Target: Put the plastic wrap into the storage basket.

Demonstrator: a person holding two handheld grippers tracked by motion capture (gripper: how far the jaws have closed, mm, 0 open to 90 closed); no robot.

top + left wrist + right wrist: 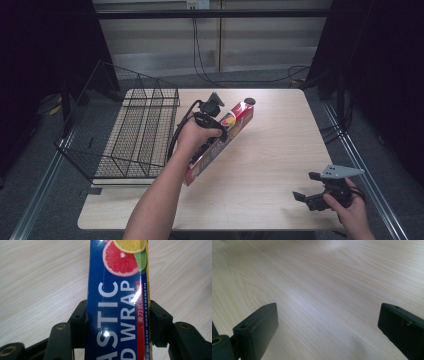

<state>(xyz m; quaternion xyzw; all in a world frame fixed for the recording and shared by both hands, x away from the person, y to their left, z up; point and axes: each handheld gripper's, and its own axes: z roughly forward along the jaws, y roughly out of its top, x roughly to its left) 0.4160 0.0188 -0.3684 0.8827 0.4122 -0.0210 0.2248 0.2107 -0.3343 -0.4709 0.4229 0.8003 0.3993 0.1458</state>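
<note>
Clearly the left gripper (220,131) is clamped on a long plastic wrap box (220,142), its two black jaws pressed against the box's long sides, as the left gripper view shows up close (117,322). From above, the box (117,302) slants over the wooden table (280,150), one end pointing toward the far edge and the other toward the person; whether its near end rests on the tabletop or hangs just above it is hard to tell. The person's left hand covers much of the gripper and part of the box's middle. In the left gripper view the box runs past both the top and bottom edges, so its lettering is cut off: "ASTIC" and "D WRAP" can be read, beside citrus slices. A wire rack (135,135) stands just left of the box. Near the table's right front corner the right gripper (306,186) is held with its jaws spread wide, bare wood (324,302) between them
</note>
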